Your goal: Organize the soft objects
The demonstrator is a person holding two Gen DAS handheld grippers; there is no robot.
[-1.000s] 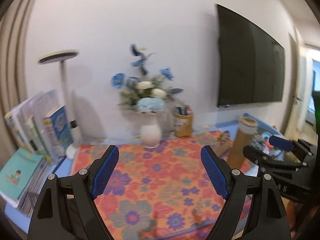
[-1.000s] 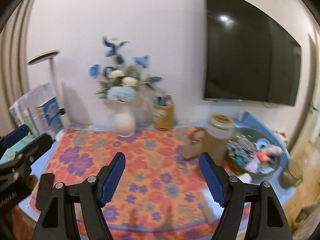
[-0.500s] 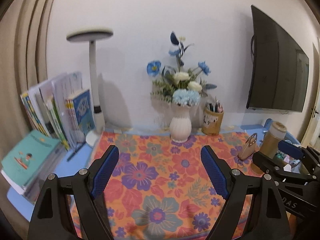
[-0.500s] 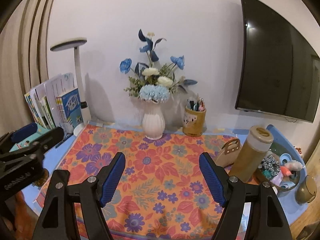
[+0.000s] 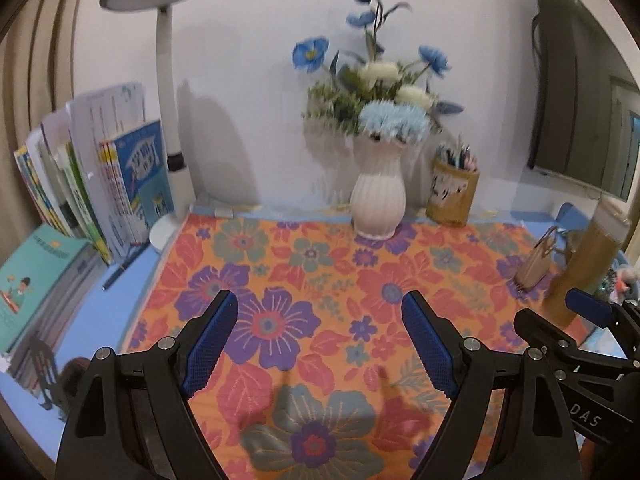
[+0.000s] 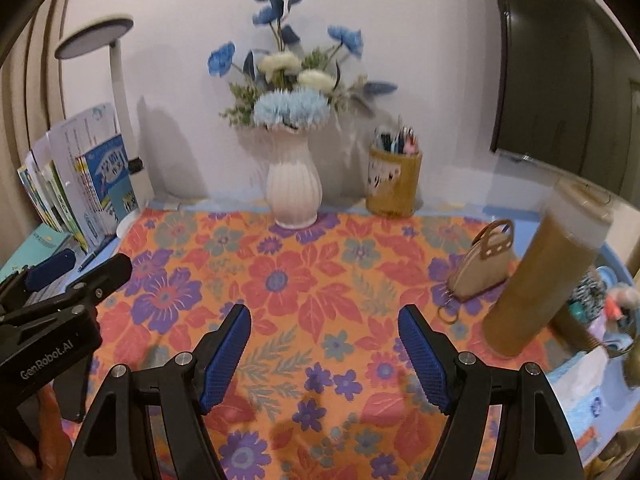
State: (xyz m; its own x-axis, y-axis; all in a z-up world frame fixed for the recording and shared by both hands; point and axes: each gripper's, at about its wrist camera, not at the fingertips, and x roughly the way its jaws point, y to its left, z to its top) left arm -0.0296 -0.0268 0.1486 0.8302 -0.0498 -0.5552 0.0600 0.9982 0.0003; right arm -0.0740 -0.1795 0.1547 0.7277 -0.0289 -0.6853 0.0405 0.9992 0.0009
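Several small soft items (image 6: 602, 300) lie in a bowl at the far right of the desk, partly hidden behind a tall tan canister (image 6: 544, 272); they barely show at the right edge of the left wrist view (image 5: 624, 276). My left gripper (image 5: 318, 344) is open and empty above the flowered cloth (image 5: 320, 272). My right gripper (image 6: 324, 354) is open and empty above the same cloth (image 6: 280, 272), left of the canister. Each gripper also shows in the other's view: the right gripper (image 5: 576, 320), the left gripper (image 6: 76, 268).
A white vase of flowers (image 6: 294, 184) and a pen holder (image 6: 394, 184) stand at the back. A small tan purse (image 6: 486, 268) sits right of centre. Books (image 5: 92, 188) and a desk lamp (image 5: 168, 120) are at the left. A TV (image 6: 568, 72) hangs on the wall.
Both grippers have come lower and closer to the desk, tilting down toward the cloth. The left view has swung left, away from the TV. Both stay open and empty.
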